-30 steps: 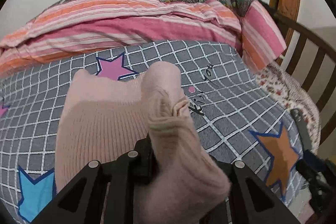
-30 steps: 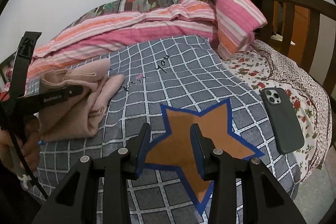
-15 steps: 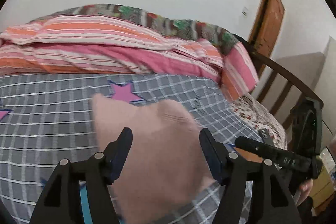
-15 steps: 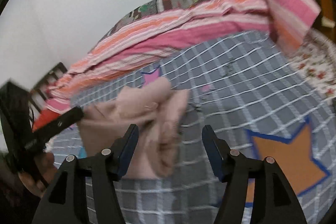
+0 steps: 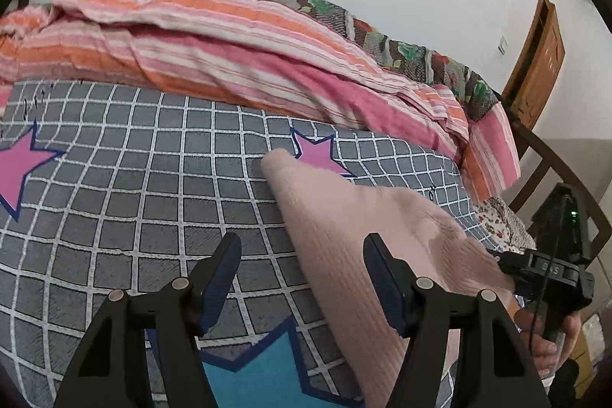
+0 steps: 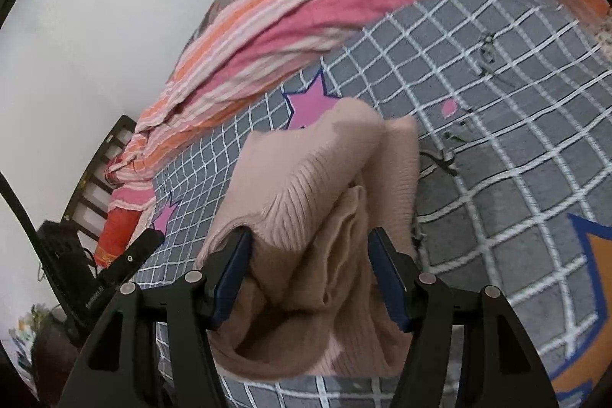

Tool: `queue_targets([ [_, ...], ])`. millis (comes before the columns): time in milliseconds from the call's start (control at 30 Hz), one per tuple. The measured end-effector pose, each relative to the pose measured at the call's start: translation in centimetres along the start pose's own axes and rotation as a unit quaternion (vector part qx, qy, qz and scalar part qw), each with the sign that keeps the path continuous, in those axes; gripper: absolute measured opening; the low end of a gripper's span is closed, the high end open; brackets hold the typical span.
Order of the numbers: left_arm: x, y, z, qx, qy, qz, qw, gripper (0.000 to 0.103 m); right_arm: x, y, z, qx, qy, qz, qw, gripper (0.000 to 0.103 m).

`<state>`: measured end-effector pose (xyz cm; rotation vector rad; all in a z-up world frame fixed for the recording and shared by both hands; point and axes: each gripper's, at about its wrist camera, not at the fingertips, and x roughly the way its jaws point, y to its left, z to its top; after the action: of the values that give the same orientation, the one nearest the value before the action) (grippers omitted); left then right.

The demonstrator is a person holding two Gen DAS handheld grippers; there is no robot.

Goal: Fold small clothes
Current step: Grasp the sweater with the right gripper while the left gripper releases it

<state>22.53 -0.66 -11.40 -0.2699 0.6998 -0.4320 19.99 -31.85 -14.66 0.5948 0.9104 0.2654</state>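
Note:
A pale pink ribbed knit garment lies folded in a bundle on the grey checked bedspread. In the right wrist view the garment fills the middle, bunched in thick folds. My left gripper is open and empty, its right finger beside the garment's left edge. My right gripper is open, with the garment's near folds lying between its two fingers. The right gripper's body also shows at the right edge of the left wrist view.
A striped pink and orange quilt is heaped along the back of the bed. A dark wooden bed frame stands at the right, with a wooden door behind it. The bedspread has pink, blue and orange star patches.
My left gripper let go of the garment, opened and swung left. My right gripper moved left from the orange star to the garment, which now lies between its open fingers.

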Motion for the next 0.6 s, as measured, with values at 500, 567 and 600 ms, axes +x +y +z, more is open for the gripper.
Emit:
queue_targets([
  [500,0.2,2.2,-0.1,-0.023,-0.001,-0.006,0.9997,0.064,6.0,0.7,3.9,0.031,0.075,0.091,0.993,0.061],
  [567,0.1,2.2,-0.1,-0.022,0.000,-0.004,0.9998,0.064,6.0,1.2,4.2,0.023,0.066,0.095,0.993,0.036],
  [600,0.0,2.2,-0.1,-0.020,0.000,-0.001,0.9998,0.064,5.6,1.8,4.3,0.007,0.053,0.095,0.994,0.034],
])
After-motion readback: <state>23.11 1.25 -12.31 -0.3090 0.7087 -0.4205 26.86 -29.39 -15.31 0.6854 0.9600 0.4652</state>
